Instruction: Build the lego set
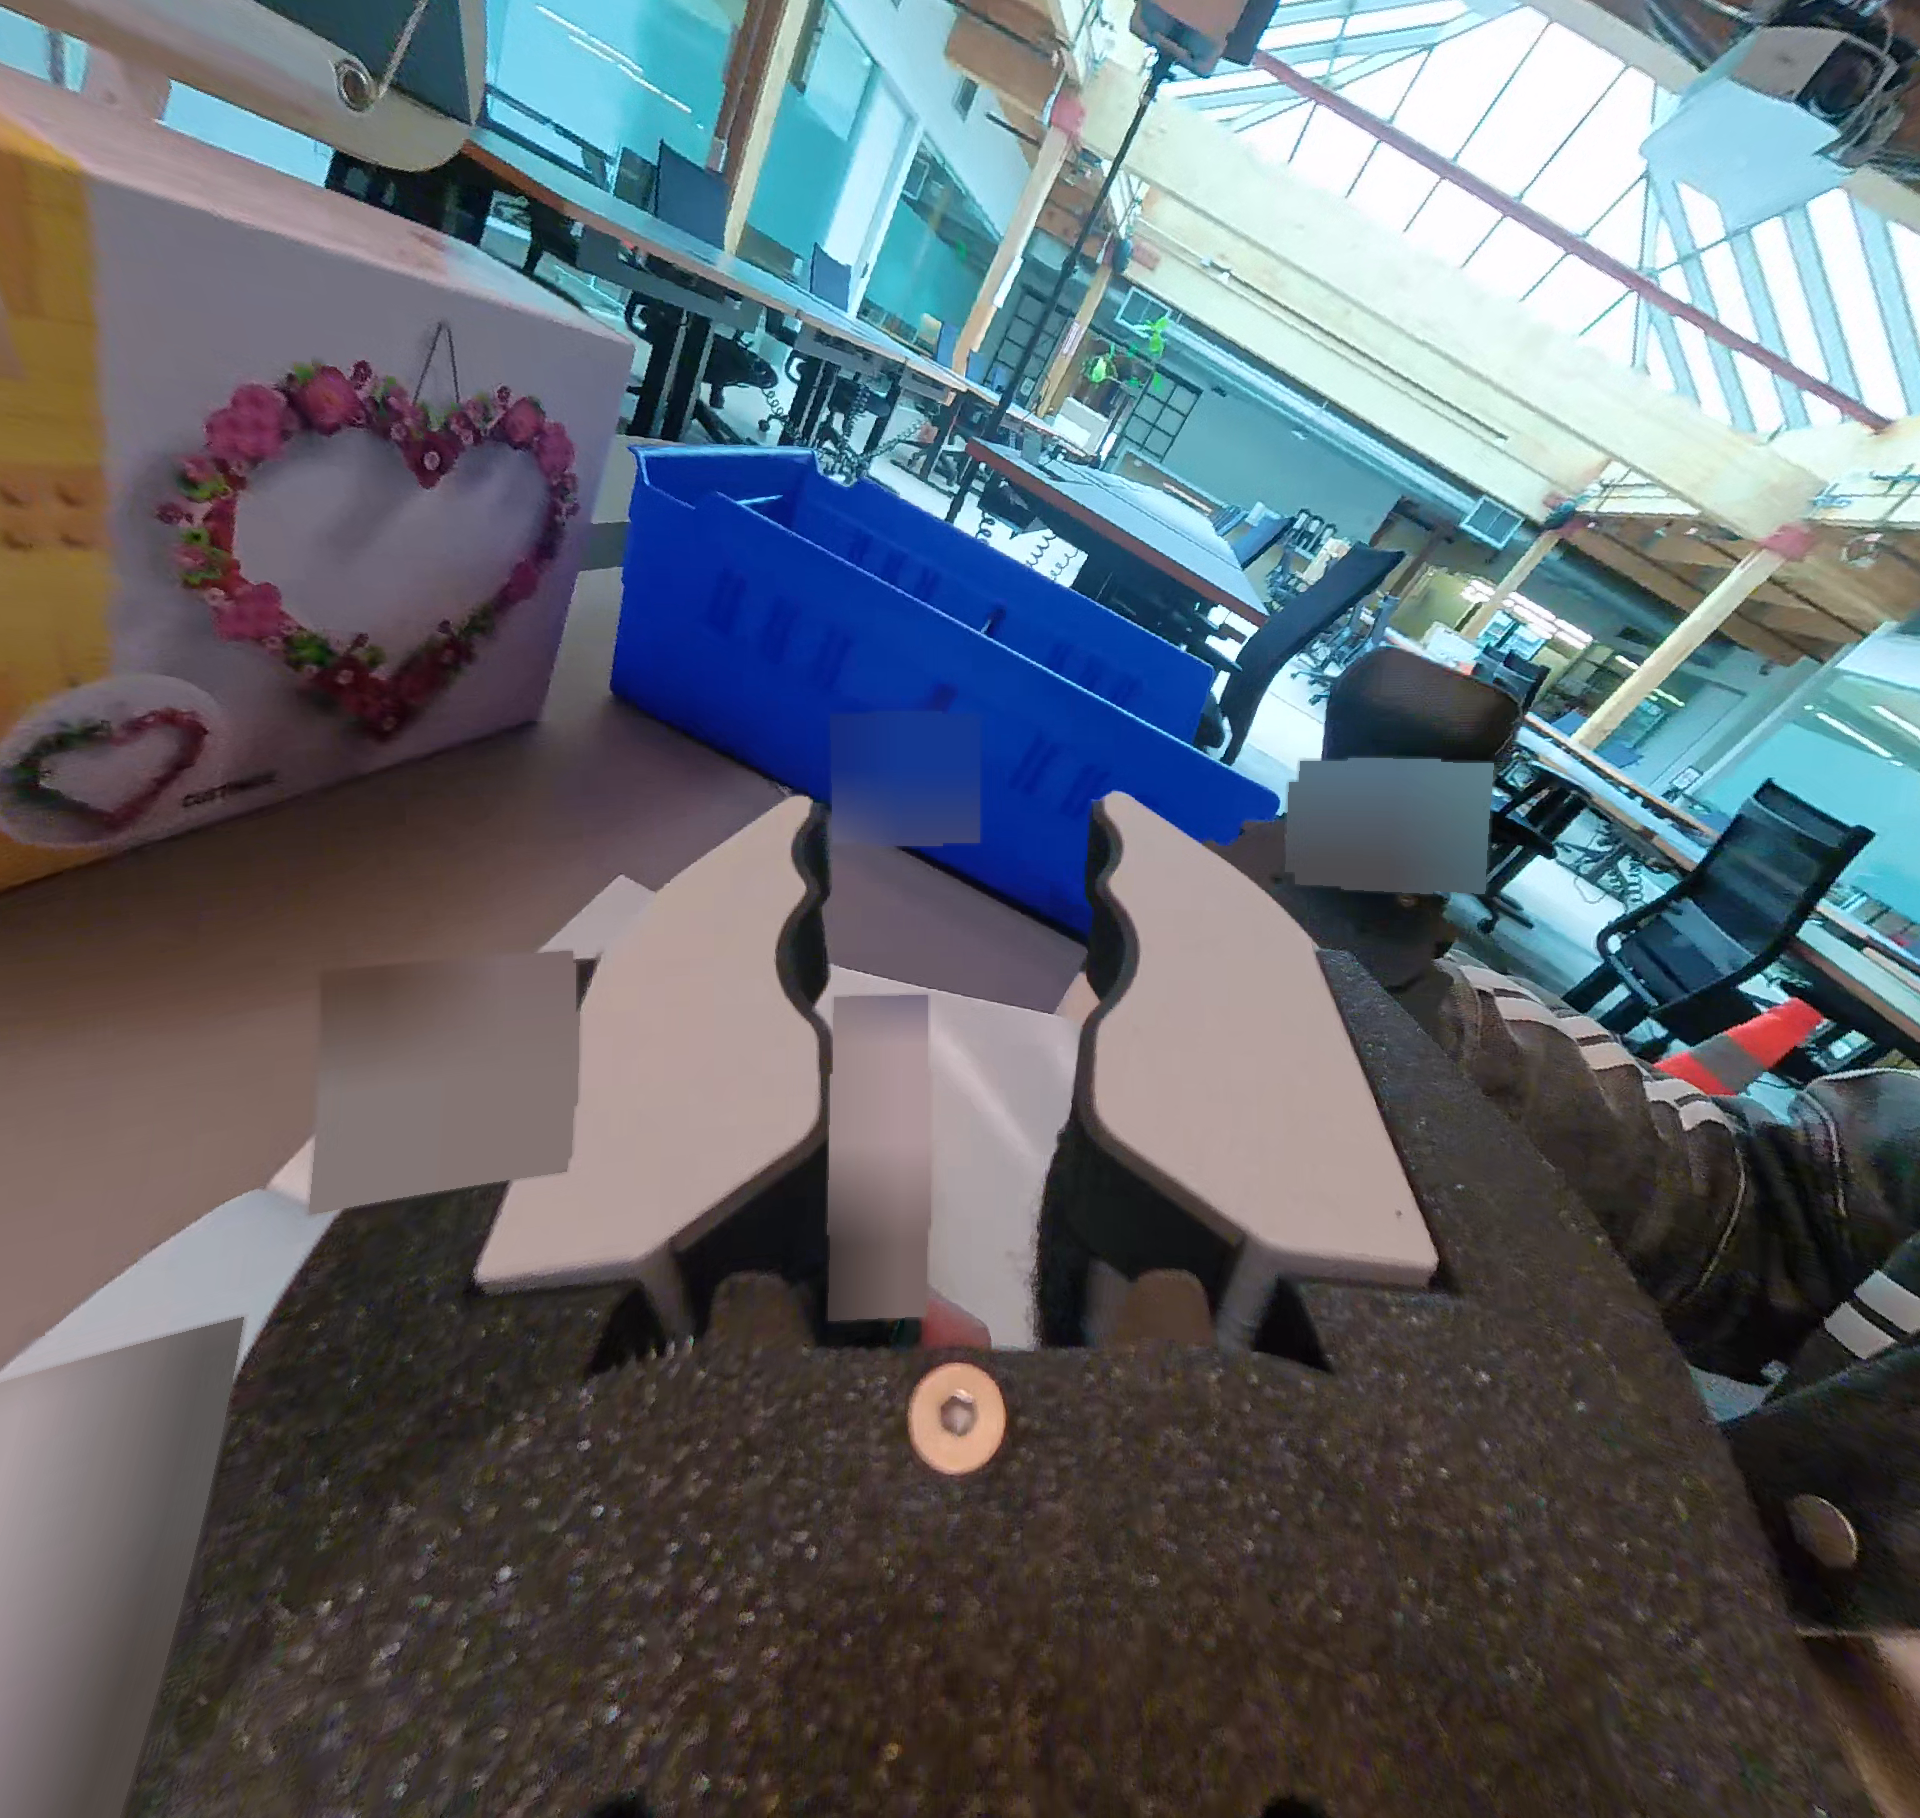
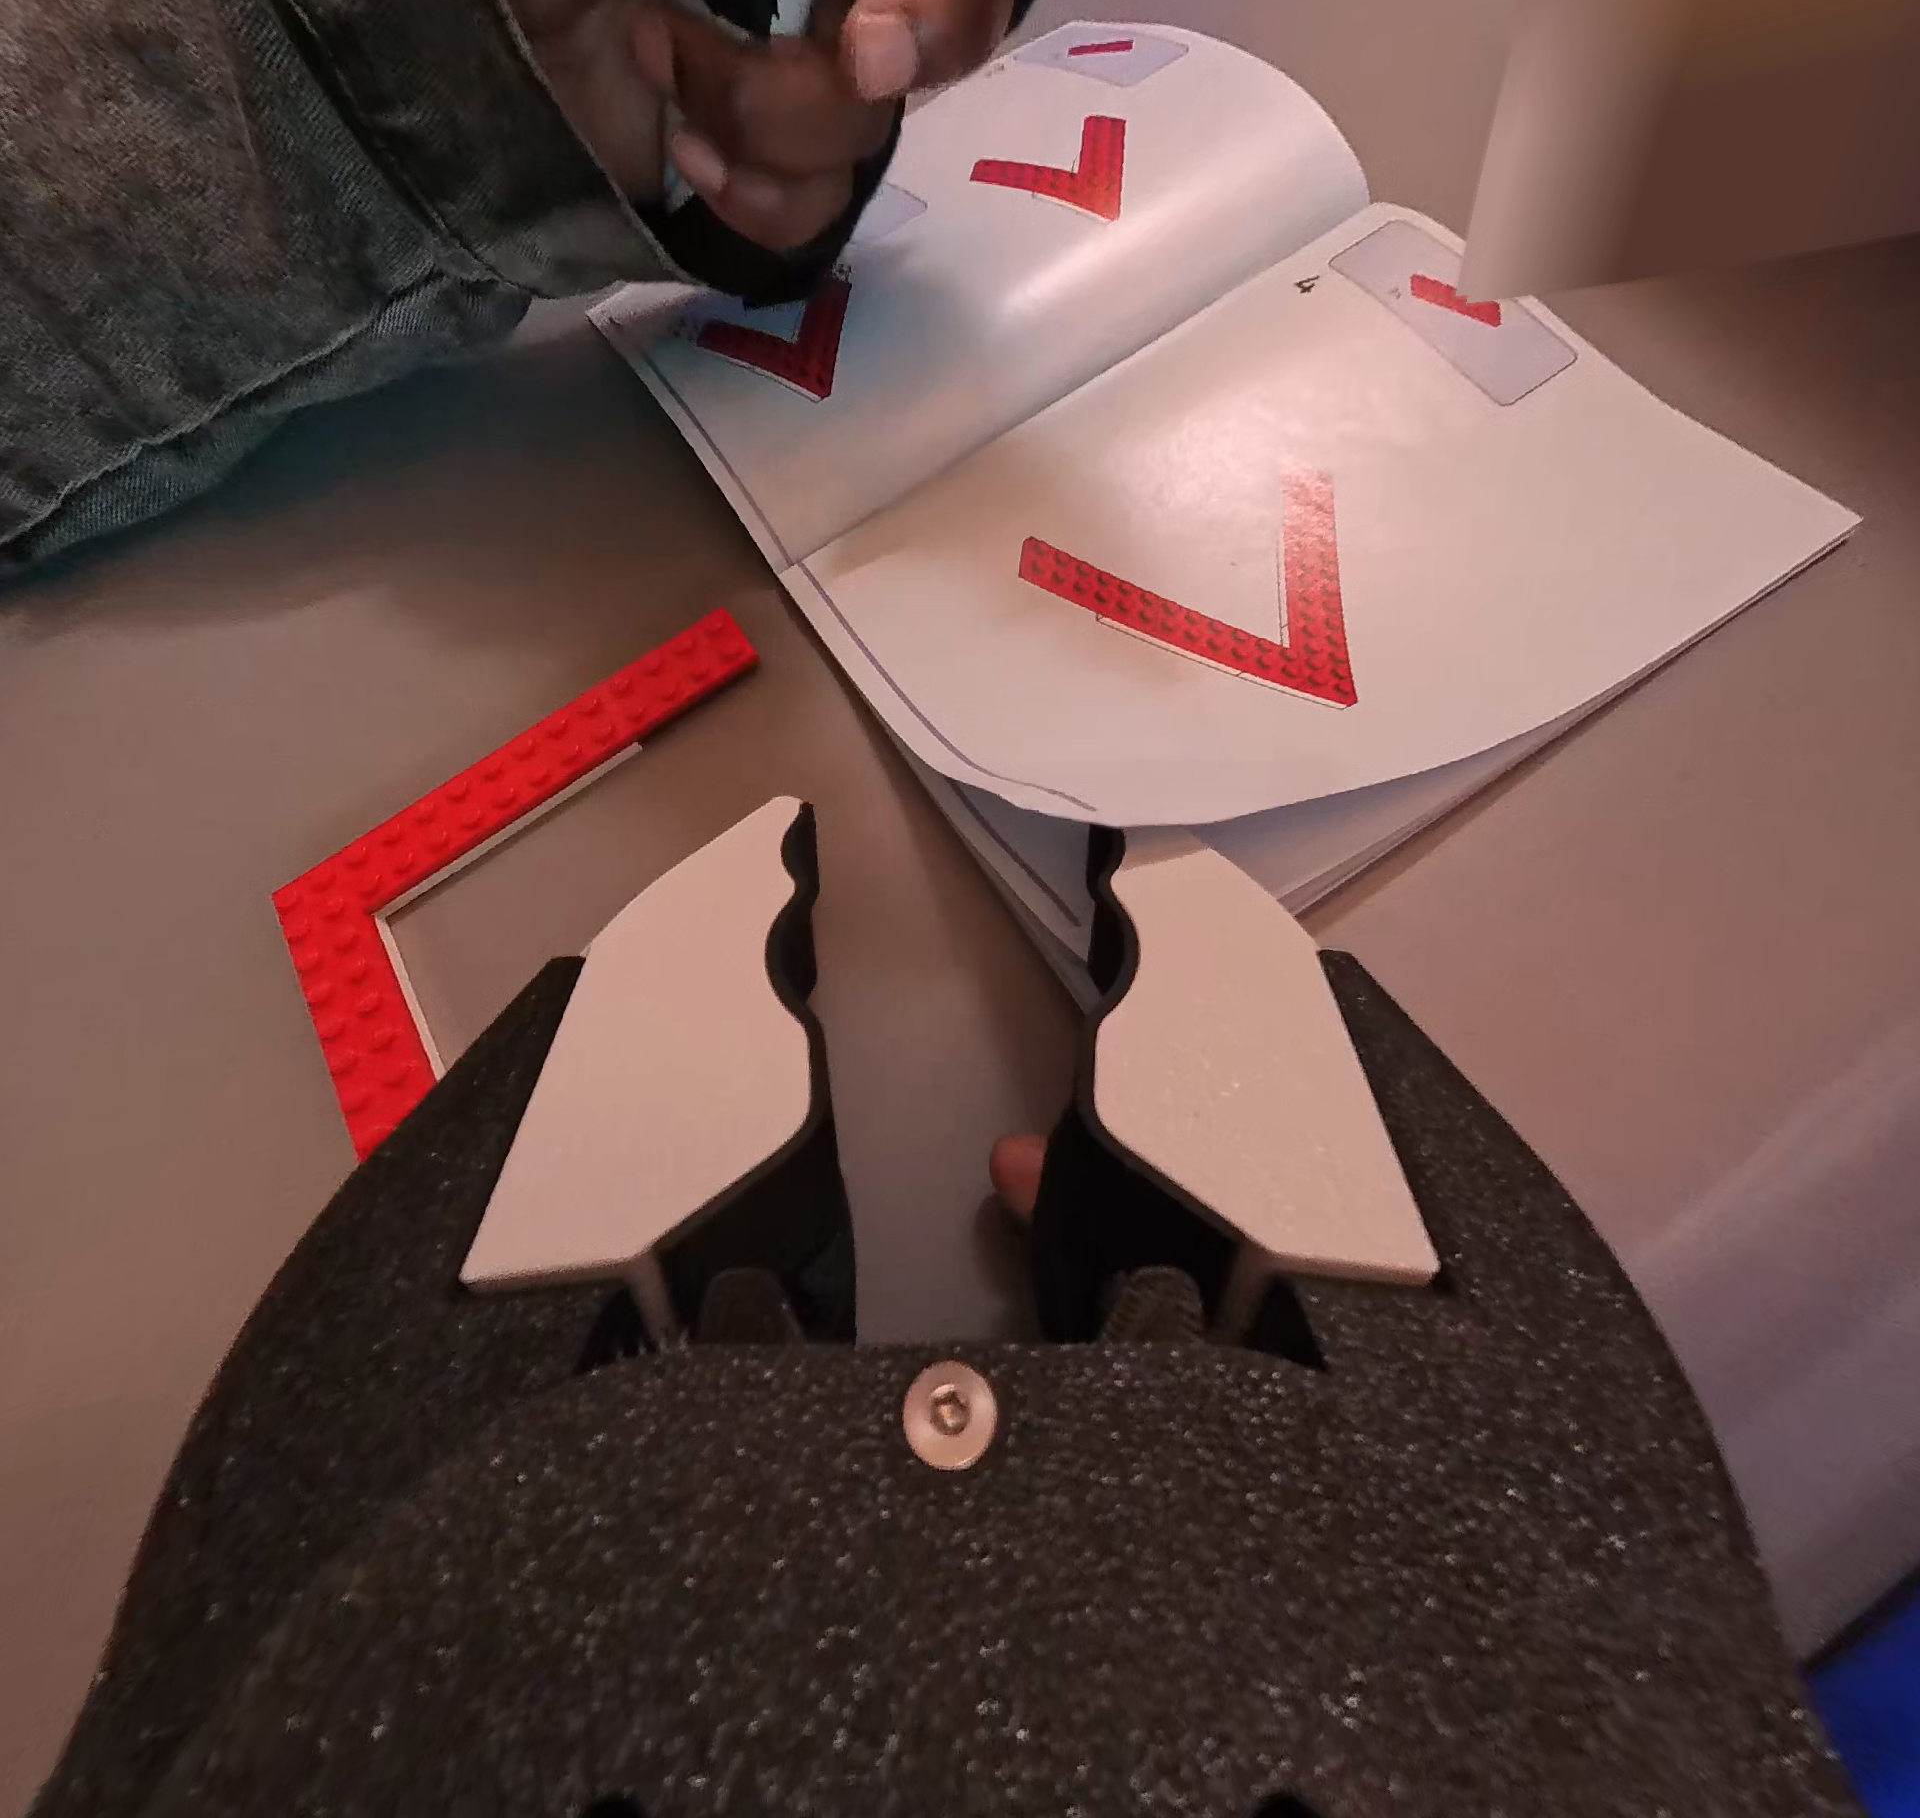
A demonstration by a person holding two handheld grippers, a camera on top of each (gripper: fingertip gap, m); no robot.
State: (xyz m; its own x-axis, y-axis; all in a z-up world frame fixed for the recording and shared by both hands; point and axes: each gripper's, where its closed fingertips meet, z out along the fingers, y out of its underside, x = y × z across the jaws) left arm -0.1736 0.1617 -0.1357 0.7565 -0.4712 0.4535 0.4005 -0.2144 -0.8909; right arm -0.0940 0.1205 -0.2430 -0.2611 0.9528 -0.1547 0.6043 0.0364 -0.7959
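Right gripper (image 2: 951, 895): jaws spread wide, nothing between them, hovering over the grey table (image 2: 260, 688). Its right fingertip sits over the near corner of the open instruction booklet (image 2: 1195, 480). Just left of the left finger lies the red L-shaped plate assembly (image 2: 457, 833), flat on the table, studs up, a thin white layer showing along its inner edge; one arm runs under the gripper body. Booklet pages show red V-shaped build diagrams; top page curls upward. Beyond the booklet, a person's hand (image 2: 790, 106) with a grey sleeve reaches over the far page.

Left gripper (image 1: 951, 895): jaws likewise wide apart and empty, tilted up, white booklet paper (image 1: 997, 1093) visible beneath the gap. Farther on, blue plastic bin (image 1: 914, 646) on the table; left of it the set's box (image 1: 343, 563) with a flower-heart picture. Office desks and chairs behind.
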